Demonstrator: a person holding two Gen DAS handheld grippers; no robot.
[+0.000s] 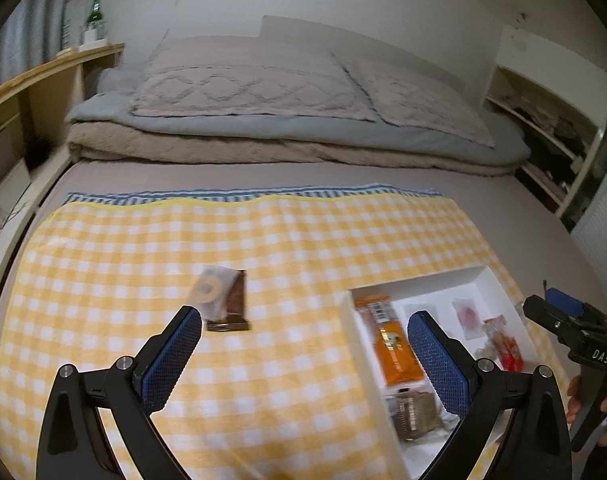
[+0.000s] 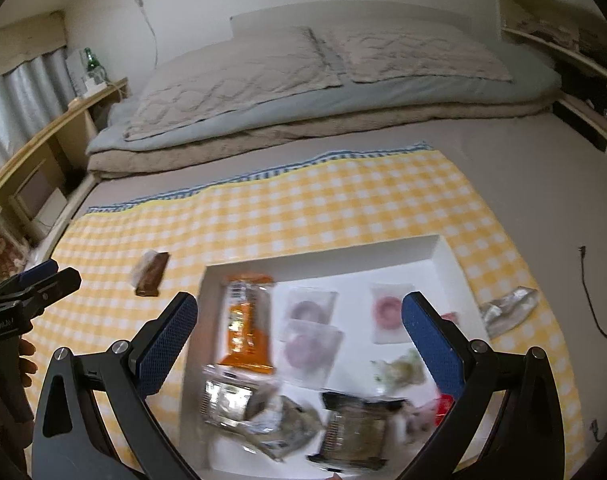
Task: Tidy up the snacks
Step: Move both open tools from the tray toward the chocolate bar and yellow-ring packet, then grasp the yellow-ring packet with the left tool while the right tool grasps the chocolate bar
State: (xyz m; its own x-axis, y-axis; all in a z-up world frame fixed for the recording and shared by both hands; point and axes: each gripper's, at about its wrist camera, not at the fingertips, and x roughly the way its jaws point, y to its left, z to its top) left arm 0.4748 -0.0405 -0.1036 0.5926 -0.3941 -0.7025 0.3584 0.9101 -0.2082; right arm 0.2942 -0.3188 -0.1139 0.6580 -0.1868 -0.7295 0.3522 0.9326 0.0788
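Now both tongs wide, empty: left tongs (image 1: pixel 303 354), right tongs (image 2: pixel 299 338) over white box (image 2: pixel 443 254) (snacks inside).

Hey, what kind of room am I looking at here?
Most likely a bedroom: a bed with pillows and folded bedding, a wooden bedside shelf, and snacks in a white box on a checkered cloth.

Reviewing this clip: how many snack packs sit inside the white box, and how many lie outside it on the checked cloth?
Inside the white box: cannot tell, packs overlap and blur
Outside, left: brown pack with a doughnut pack: 2
Outside, right: silver pack: 1
Total outside: 3
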